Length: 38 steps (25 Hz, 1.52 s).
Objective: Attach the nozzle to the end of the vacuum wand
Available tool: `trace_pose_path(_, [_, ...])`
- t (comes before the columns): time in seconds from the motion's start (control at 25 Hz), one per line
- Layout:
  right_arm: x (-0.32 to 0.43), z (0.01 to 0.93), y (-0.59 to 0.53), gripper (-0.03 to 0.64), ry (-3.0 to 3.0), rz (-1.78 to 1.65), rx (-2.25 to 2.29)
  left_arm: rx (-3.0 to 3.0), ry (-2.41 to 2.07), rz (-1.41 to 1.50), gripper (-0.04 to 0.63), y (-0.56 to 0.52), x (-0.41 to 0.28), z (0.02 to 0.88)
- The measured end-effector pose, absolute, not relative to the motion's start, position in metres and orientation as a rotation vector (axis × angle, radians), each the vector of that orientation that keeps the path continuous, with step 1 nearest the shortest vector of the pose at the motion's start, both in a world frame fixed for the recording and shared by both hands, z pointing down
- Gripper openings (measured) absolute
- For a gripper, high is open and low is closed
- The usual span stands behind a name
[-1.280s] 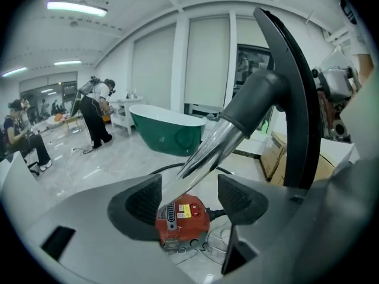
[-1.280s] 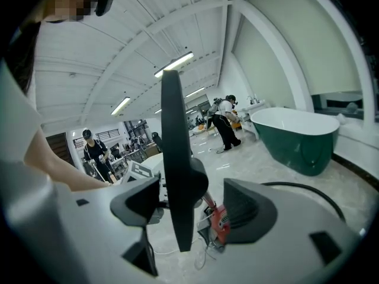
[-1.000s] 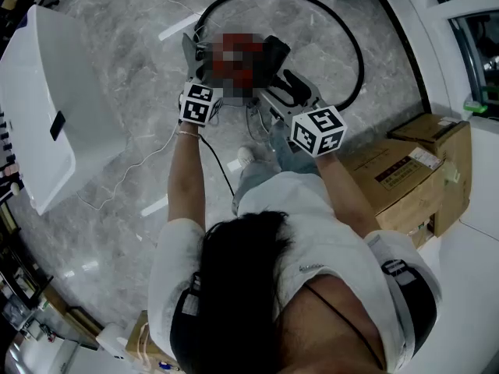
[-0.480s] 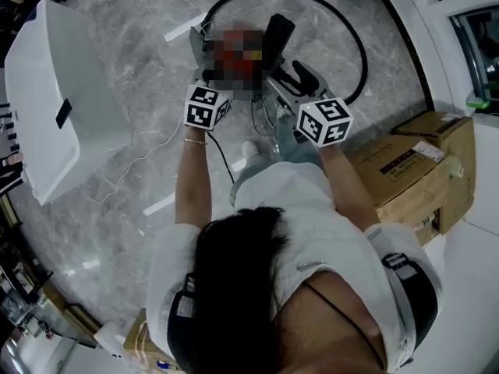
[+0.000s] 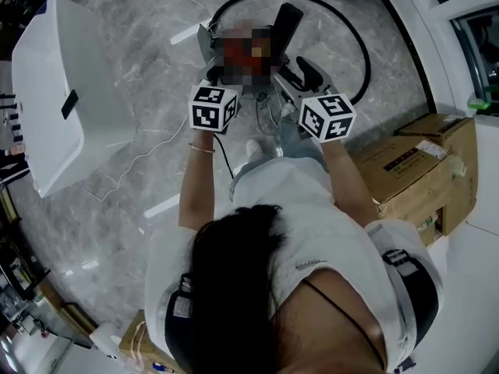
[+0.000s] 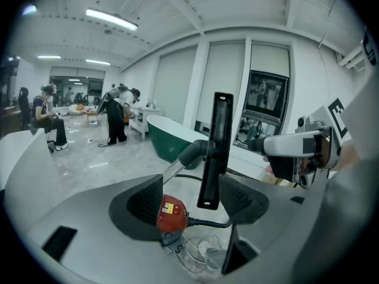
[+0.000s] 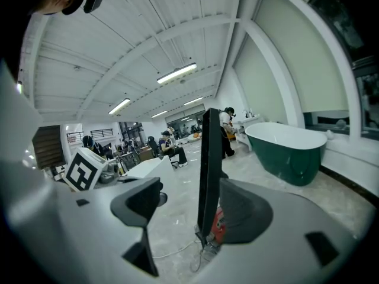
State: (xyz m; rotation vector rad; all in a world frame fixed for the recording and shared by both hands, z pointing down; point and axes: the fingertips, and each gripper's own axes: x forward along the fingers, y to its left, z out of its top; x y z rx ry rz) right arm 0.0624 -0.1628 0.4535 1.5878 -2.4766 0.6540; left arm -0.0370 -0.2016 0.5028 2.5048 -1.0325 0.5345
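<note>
Long flat black nozzle point(image 5: 285, 26) now swung upright just beside round red vacuum body point(image 6: 172, 213); left gripper point(image 6: 192, 201) and right gripper point(image 7: 190, 209) both spread wide, nozzle only brushing right's pad, unclamped; attachment looks pending

We find floor point(image 5: 109, 240) open centre left, white tub point(image 5: 47, 92) blocking upper left, cardboard boxes point(image 5: 413, 170) at right, nozzle point(image 5: 285, 23) and hose point(image 5: 366, 53) top centre.
</note>
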Motion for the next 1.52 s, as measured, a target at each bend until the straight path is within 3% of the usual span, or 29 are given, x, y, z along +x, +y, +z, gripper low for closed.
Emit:
trace_pose_path(0.4, [0.046, 0.439, -0.148, 0.317, -2.450, 0.548, 1.566, 2.519, -1.173, 0.290, 0.290, -0.179, -0.040, 0.441])
trace_pose_path(0.52, [0.041, 0.437, -0.144, 0.241, -2.430, 0.540, 1.579, 2.483, -1.177, 0.277, 0.260, -0.173, -0.042, 0.439])
trace_pose_path(0.72, [0.033, 0.435, -0.138, 0.201, -2.417, 0.538, 1.594, 2.456, -1.208, 0.241, 0.199, -0.162, -0.051, 0.434])
trace_pose_path(1.08, [0.023, 0.438, -0.130, 0.073, -2.365, 0.516, 1.581, 2.436, -1.297, 0.259, 0.072, -0.147, -0.059, 0.435])
trace_pose_path(1.16, [0.023, 0.437, -0.132, 0.047, -2.346, 0.506, 1.598, 2.425, -1.321, 0.287, 0.020, -0.147, -0.062, 0.438])
trace_pose_path(1.52, [0.018, 0.433, -0.135, 0.015, -2.335, 0.504, 1.612, 2.402, -1.335, 0.286, 0.003, -0.143, -0.062, 0.433])
